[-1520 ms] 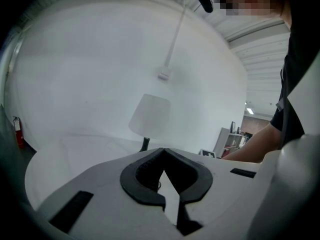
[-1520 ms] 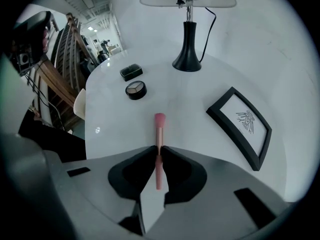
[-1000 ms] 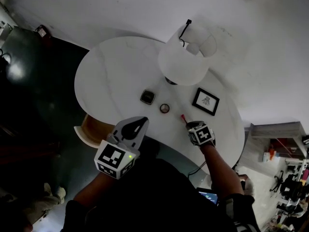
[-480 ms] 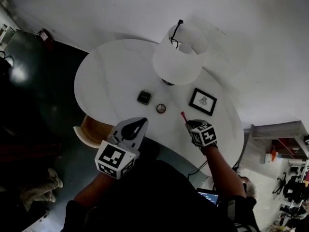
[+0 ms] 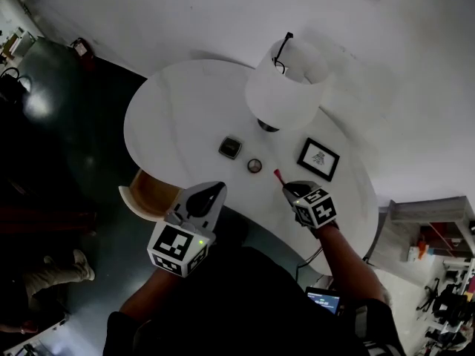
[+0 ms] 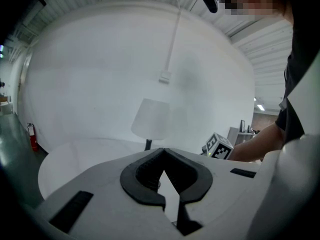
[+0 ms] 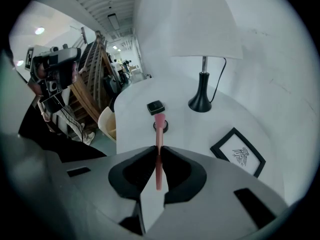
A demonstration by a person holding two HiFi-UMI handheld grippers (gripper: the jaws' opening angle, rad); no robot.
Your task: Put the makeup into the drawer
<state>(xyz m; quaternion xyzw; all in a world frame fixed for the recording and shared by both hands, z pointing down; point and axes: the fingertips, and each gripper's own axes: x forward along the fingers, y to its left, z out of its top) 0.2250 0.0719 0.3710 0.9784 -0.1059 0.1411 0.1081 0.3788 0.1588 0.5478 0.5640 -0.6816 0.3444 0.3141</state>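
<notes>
The fingers [image 7: 176, 170] of the right gripper [image 7: 159, 150] pinch a slim, glossy pink-red makeup stick [image 7: 159, 131], which juts forward over the round white bench [image 5: 178, 113], near a small round pot [image 5: 254, 166] and a dark square compact [image 5: 230, 147]. The left gripper [image 6: 163, 154] has its fingers [image 6: 144, 180] pressed together on nothing, near the bench's edge.

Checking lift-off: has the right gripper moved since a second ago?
Yes, slightly: the right gripper has risen, and its pink stick now ends nearer the round compact in the head view.
</notes>
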